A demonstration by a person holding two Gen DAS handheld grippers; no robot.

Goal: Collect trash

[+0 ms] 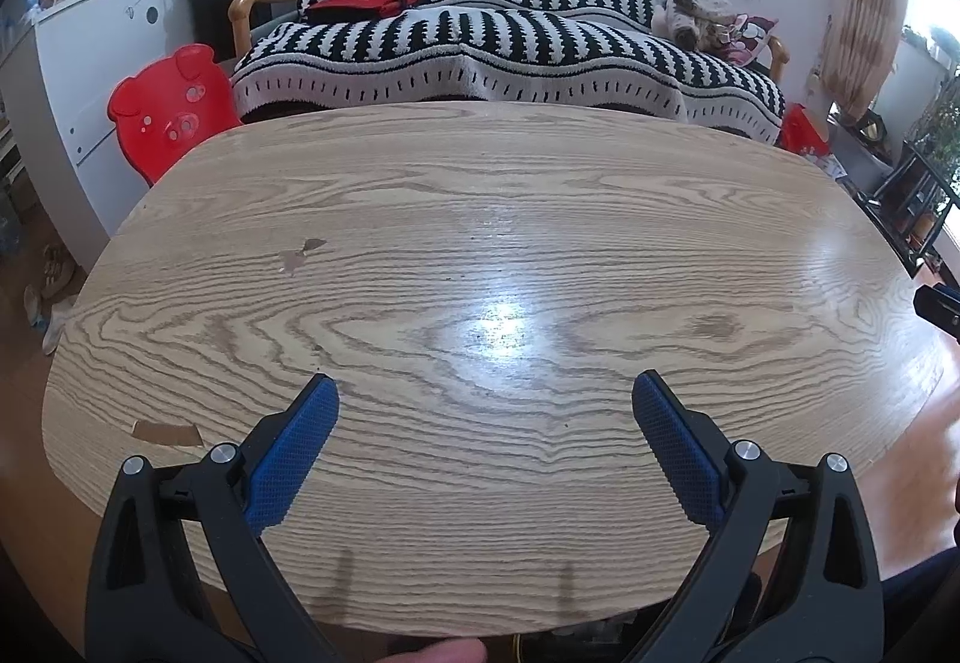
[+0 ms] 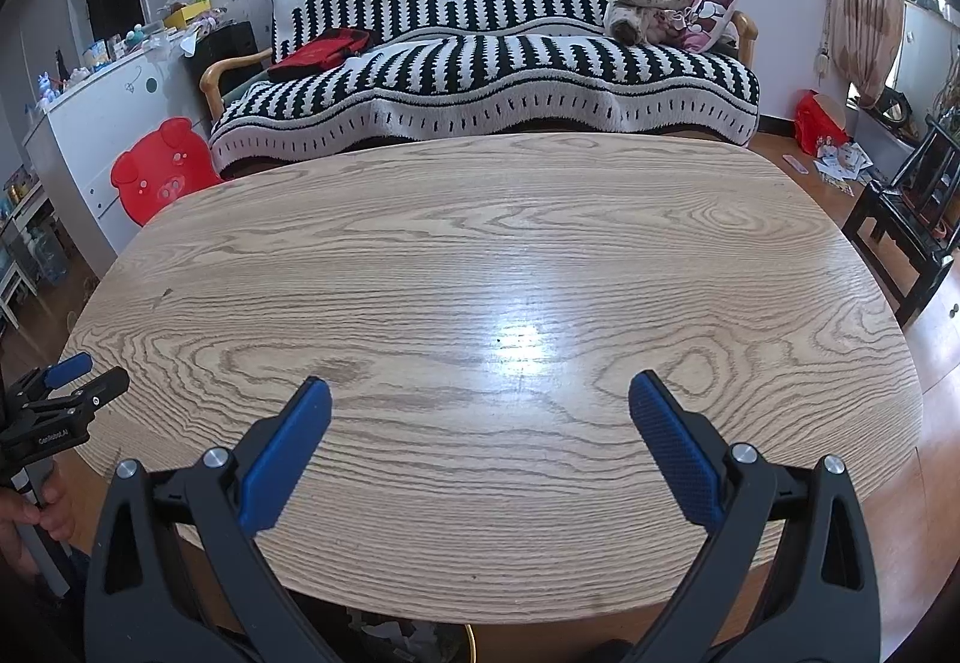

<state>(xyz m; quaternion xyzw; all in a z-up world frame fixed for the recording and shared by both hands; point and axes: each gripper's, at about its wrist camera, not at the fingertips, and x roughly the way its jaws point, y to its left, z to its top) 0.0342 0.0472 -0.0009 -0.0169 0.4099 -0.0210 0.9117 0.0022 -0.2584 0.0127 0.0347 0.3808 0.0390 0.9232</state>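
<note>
Holding both sets of fingers wide apart and empty, left gripper and right gripper hovering over the near edge of the tabletop. Seeing no trash on it, only chipped veneer. Probably searching; next calling for locating litter, perhaps the papers on the floor.

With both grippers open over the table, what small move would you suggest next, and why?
Probably swing the left gripper leftward toward the brown scrap near the table edge. It looks like torn cardboard, though it may be chipped veneer. Both grippers' jaws stand wide and hold nothing; the right gripper faces only bare wood.
</note>
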